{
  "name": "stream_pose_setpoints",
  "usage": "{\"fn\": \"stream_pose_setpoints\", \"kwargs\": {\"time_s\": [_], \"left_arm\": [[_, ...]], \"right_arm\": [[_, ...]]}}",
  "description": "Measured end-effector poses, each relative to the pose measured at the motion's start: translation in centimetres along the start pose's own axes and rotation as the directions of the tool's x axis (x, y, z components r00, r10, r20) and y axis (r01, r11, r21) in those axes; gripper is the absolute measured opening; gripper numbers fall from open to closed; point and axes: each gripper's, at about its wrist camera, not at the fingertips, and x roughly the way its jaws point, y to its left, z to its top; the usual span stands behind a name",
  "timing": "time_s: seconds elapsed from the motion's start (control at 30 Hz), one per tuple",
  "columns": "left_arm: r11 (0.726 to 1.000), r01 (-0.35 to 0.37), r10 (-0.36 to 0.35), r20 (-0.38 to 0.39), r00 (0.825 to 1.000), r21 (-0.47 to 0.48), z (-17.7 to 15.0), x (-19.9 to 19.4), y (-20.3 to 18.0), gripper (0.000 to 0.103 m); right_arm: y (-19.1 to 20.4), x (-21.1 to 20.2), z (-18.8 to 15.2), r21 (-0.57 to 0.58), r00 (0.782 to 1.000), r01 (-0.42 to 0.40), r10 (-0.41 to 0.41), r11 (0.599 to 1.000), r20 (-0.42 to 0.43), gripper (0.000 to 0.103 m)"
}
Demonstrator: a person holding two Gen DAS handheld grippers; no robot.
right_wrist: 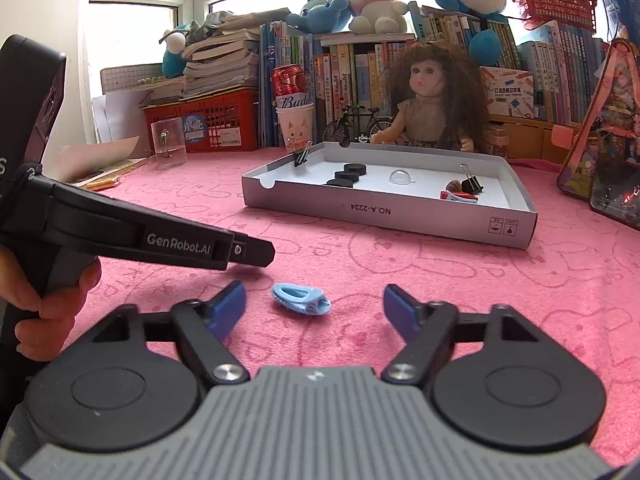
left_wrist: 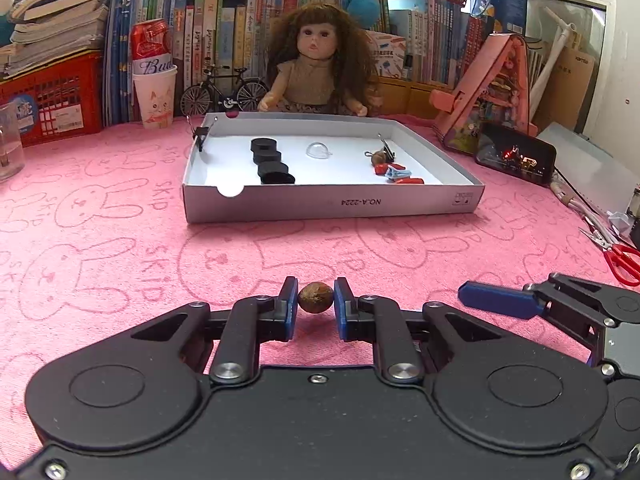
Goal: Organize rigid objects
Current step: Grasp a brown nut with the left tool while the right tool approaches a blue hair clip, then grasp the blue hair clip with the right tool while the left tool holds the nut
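My left gripper (left_wrist: 316, 298) is shut on a small brown nut (left_wrist: 315, 297), low over the pink cloth. My right gripper (right_wrist: 314, 308) is open, with a light blue clip (right_wrist: 301, 299) lying on the cloth between its fingers. The white shallow box (left_wrist: 332, 202) stands farther back and holds several black discs (left_wrist: 271, 161), a clear dome (left_wrist: 318, 149), another brown nut (left_wrist: 378, 157), red and blue clips (left_wrist: 398, 173) and a black binder clip (right_wrist: 472, 185). The box also shows in the right wrist view (right_wrist: 384, 216). The right gripper's blue fingertip (left_wrist: 500, 300) shows at the right of the left wrist view.
A doll (left_wrist: 316, 64), a toy bicycle (left_wrist: 224, 90), a paper cup with a can (left_wrist: 154, 92), a red crate (left_wrist: 52, 104) and books line the back. A phone (left_wrist: 516, 156) and red scissors (left_wrist: 620, 260) lie at the right. A clear glass (right_wrist: 169, 144) stands at the left.
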Motion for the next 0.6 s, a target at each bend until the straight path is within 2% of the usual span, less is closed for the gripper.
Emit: {"fn": "stream_pose_setpoints", "kwargs": {"time_s": [0.03, 0.17, 0.23, 0.6], "left_arm": [[1.0, -0.005, 0.005, 0.004, 1.0, 0.0, 0.03, -0.09, 0.08, 0.018], [1.0, -0.015, 0.015, 0.006, 1.0, -0.006, 0.06, -0.2, 0.44, 0.018], [1.0, -0.021, 0.021, 0.006, 1.0, -0.011, 0.02, -0.2, 0.59, 0.018], [0.999, -0.026, 0.026, 0.011, 1.0, -0.023, -0.04, -0.23, 0.59, 0.018]], "right_arm": [[0.09, 0.07, 0.01, -0.002, 1.0, -0.005, 0.005, 1.0, -0.003, 0.062], [0.41, 0.38, 0.03, -0.007, 0.999, -0.026, 0.026, 1.0, -0.02, 0.042], [0.5, 0.51, 0.07, -0.006, 0.999, -0.032, 0.032, 0.999, -0.029, 0.028], [-0.15, 0.11, 0.47, 0.014, 1.0, -0.016, 0.016, 1.0, -0.009, 0.021]]}}
